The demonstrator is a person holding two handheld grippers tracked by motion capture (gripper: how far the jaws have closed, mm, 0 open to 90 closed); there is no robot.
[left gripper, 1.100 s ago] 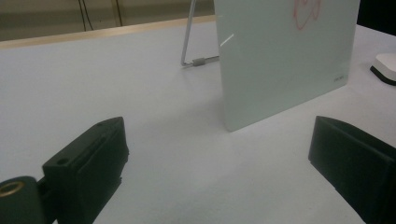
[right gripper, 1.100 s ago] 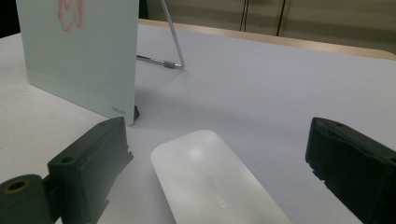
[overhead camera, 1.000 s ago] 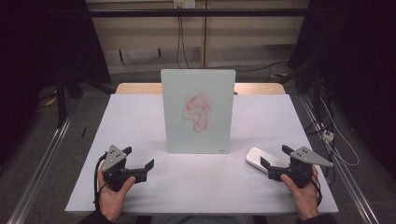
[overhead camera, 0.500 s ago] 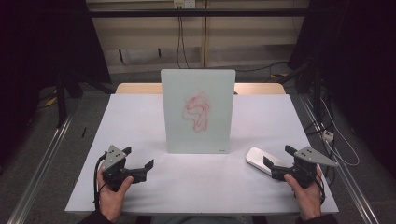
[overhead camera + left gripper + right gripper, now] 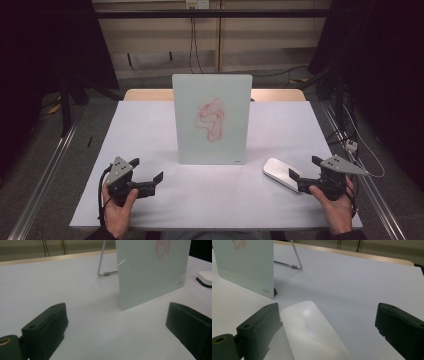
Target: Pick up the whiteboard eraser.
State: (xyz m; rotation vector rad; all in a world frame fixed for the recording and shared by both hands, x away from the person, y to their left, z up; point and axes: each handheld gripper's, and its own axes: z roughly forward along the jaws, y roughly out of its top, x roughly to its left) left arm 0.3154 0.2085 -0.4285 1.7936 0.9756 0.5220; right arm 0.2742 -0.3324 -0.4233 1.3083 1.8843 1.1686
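1. White table (image 5: 150, 130) – large, wooden edge visible at the far side.
2. Whiteboard (image 5: 211, 119) – stands upright mid-table, propped on a metal wire stand (image 5: 101, 265) behind it, red scribble (image 5: 211, 119) on its front face.
3. White eraser (image 5: 278, 172) – flat oblong block, lies on the table near the board's lower right corner, apart from the board.
4. Right gripper (image 5: 304, 175) – hand-held at the table's near right, jaws spread wide, holding nothing. In the right gripper view the eraser (image 5: 312, 335) lies between the jaws, close against one of them; can't tell if it touches.
5. Left gripper (image 5: 147, 172) – hand-held at the near left, jaws wide apart, empty, just above the table, pointed toward the board's near left corner, well apart from the eraser.
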